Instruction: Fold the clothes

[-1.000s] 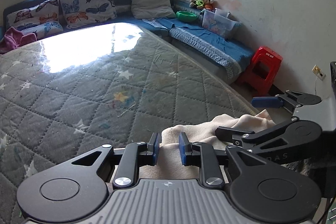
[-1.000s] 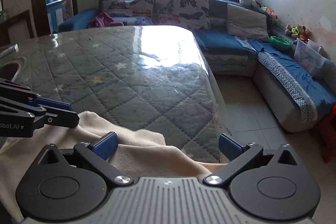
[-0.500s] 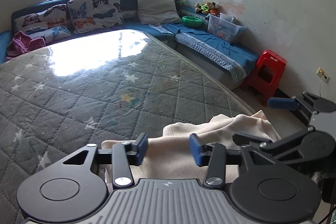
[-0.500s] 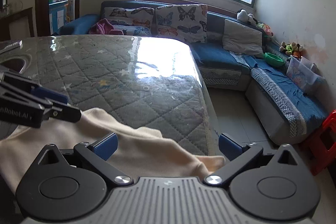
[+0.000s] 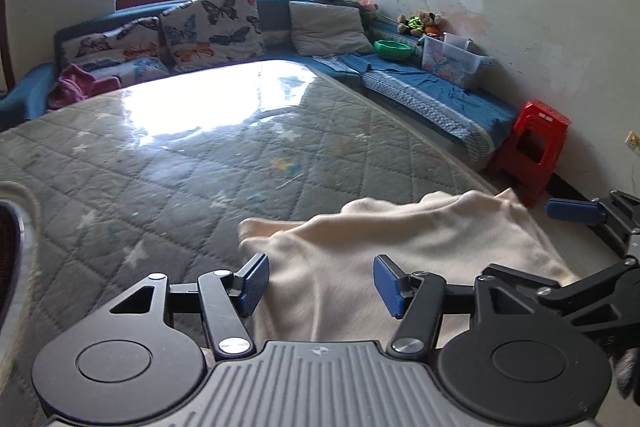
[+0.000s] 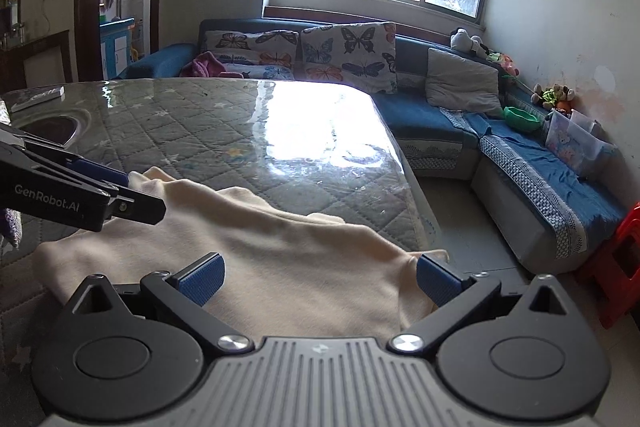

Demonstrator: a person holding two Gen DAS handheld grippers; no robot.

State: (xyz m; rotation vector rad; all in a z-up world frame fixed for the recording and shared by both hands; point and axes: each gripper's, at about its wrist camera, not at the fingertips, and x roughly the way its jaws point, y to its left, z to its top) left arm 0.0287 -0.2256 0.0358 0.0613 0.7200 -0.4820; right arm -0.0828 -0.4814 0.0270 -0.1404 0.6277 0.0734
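Note:
A cream garment (image 5: 400,243) lies bunched at the near right corner of a grey quilted mattress (image 5: 192,163); it also shows in the right wrist view (image 6: 280,251). My left gripper (image 5: 320,285) is open above the garment's near part, with cloth between and below the blue pads, not pinched. My right gripper (image 6: 320,277) is wide open over the garment's right edge. The right gripper shows at the right of the left wrist view (image 5: 580,227), and the left gripper at the left of the right wrist view (image 6: 80,187).
A blue corner sofa (image 5: 420,87) with butterfly cushions (image 5: 212,23) runs behind and right of the mattress. A red plastic stool (image 5: 532,147) stands by the right wall. A round dark object (image 5: 12,247) sits at the mattress's left edge. Bare floor (image 6: 448,203) lies right of the mattress.
My left gripper opened from nearly shut to wide and let go of the cream garment. Both grippers drew back and up; the garment now lies spread lower on the mattress corner.

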